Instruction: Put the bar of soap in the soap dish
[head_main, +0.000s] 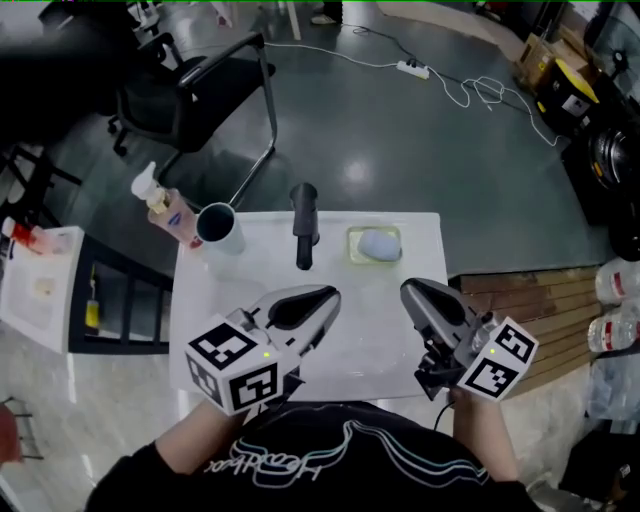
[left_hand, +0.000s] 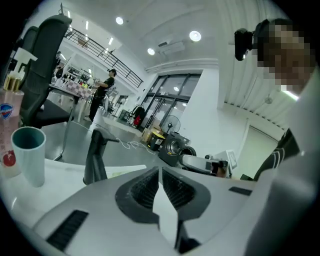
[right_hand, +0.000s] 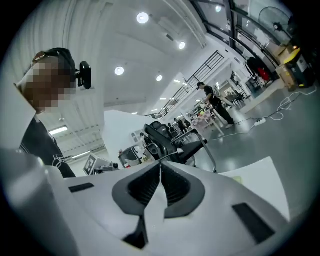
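Note:
A pale bar of soap (head_main: 377, 243) lies in the light green soap dish (head_main: 354, 257) at the back right of the white countertop (head_main: 390, 340). Both grippers hover near the counter's front edge, pointing toward the back. My left gripper (head_main: 330, 292) is shut with nothing between its jaws; in the left gripper view its jaws (left_hand: 159, 170) meet at the tips. My right gripper (head_main: 407, 288) sits in front of the dish, apart from it, and is shut and empty (right_hand: 160, 165).
A black faucet (head_main: 304, 225) stands at the back centre, left of the dish. A light blue cup (head_main: 220, 228) and a pump bottle (head_main: 165, 208) stand at the back left corner. A black chair (head_main: 215, 90) is beyond the counter, a white shelf (head_main: 45, 285) to the left.

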